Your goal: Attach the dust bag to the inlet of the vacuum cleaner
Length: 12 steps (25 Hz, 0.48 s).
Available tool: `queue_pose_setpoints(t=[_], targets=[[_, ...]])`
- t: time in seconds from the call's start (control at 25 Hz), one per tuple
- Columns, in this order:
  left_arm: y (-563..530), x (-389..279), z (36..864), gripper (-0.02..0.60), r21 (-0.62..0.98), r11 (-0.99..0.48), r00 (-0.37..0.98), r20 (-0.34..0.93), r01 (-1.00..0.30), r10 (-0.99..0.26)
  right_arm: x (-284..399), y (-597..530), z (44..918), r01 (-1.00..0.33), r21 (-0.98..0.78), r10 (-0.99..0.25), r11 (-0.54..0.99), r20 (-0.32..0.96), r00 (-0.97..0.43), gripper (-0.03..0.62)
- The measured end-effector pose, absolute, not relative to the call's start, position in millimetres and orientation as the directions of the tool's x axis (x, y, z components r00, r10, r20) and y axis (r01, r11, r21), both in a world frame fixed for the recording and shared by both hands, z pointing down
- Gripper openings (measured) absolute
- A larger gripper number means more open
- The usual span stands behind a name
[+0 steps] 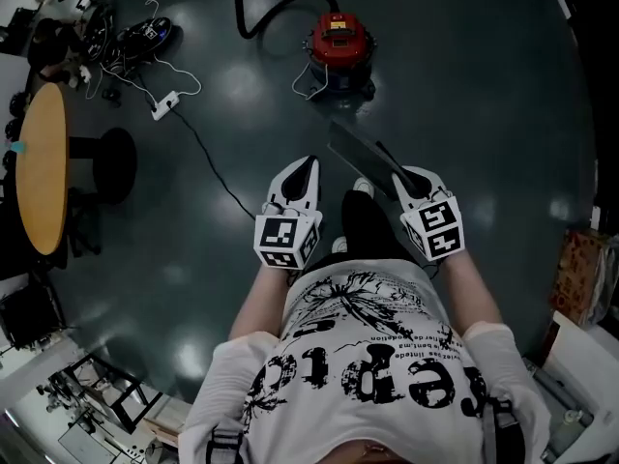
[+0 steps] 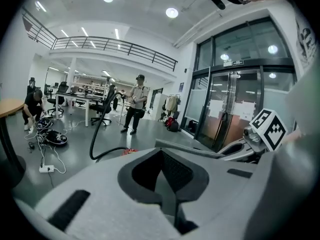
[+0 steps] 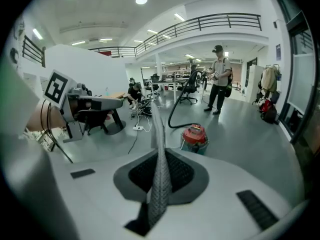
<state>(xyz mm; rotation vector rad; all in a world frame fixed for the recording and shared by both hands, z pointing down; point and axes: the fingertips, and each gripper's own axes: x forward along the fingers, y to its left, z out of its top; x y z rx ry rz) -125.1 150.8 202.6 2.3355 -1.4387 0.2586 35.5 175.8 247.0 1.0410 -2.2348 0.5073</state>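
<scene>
- The white left gripper (image 1: 305,166) has its jaws pressed together, with nothing between them.
- Near it, the white right gripper (image 1: 399,176) pinches one edge of the flat grey fabric dust bag (image 1: 359,150). The bag sticks out ahead of the jaws, clear of the floor.
- Well beyond both, the red drum vacuum cleaner (image 1: 340,42) stands on the dark glossy floor (image 1: 484,114), and its black hose (image 1: 274,8) curls away.
- A white power strip (image 1: 164,104) lies on the floor to the left of the vacuum cleaner.

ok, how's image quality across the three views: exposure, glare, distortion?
Head view: dim, with soft light patches on the glossy floor; vacuum cleaner readable. Left gripper view: strong fisheye, black corners, railing bowed. Right gripper view: same warp; dust bag close to the lens, yet its weave shows.
</scene>
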Motion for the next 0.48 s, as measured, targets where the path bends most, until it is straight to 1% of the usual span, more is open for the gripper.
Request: queue_pose_setpoints(t=[0.12, 0.28, 0.48], targets=[[107.4, -121.0, 204.9, 0.002, 0.204, -0.393, 0.442, 0.375, -0.897, -0.815, 40.0, 130.3, 248.8, -0.738, -0.088, -0.511, 0.669, 0.666, -0.543, 0.021], [48.1, -122.6, 210.5, 0.002, 0.184, -0.383, 0.425, 0.374, -0.905, -0.824, 35.6, 72.1, 258.4, -0.672, -0.069, -0.462, 0.737, 0.674, -0.576, 0.021], [-13.5, -119.8, 229.5, 0.002, 0.147, -0.407, 0.431, 0.396, -0.901, -0.811, 33.3, 22.0, 279.8, -0.668, -0.072, -0.448, 0.741, 0.688, -0.571, 0.021]])
